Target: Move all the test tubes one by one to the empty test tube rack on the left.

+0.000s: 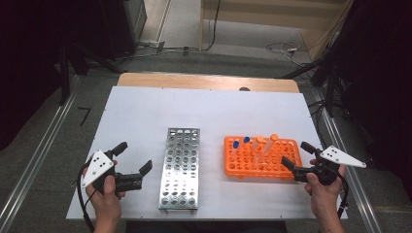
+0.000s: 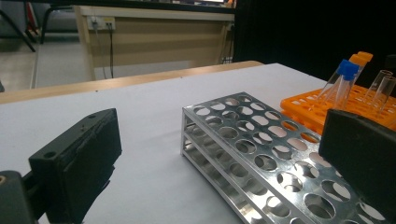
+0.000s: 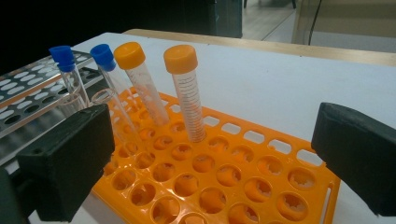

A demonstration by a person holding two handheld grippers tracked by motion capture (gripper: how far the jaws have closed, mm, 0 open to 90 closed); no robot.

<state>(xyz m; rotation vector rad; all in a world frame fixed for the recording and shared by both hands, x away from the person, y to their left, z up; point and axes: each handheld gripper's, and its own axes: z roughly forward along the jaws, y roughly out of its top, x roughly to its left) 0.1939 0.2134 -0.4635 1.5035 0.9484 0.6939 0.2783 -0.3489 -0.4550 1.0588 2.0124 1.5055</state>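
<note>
A: Looking along my right gripper (image 3: 210, 154) now, jaws spread wide with nothing between them, and the orange rack (image 3: 261, 186) sits right under them.

B: Where are the tubes from there?

A: Ahead and a bit left of the jaws, at the rack's far end. Nearest is the orange-capped tube (image 3: 187, 91), long axis close to upright, leaning slightly. A second orange cap and two blue-capped ones (image 3: 103, 55) stand farther left.

B: And your left?

A: My left gripper (image 1: 133, 158) is open too, empty, hovering over the counter (image 1: 145, 116) beside the metal rack (image 1: 180, 167), which lies between the two hands. Its holes look vacant.

B: So which hand goes?

A: The right, I'd say; it's touching distance from the orange rack (image 1: 260, 158), the left is well apart. I'd push forward and close across the tube's shaft.
</note>
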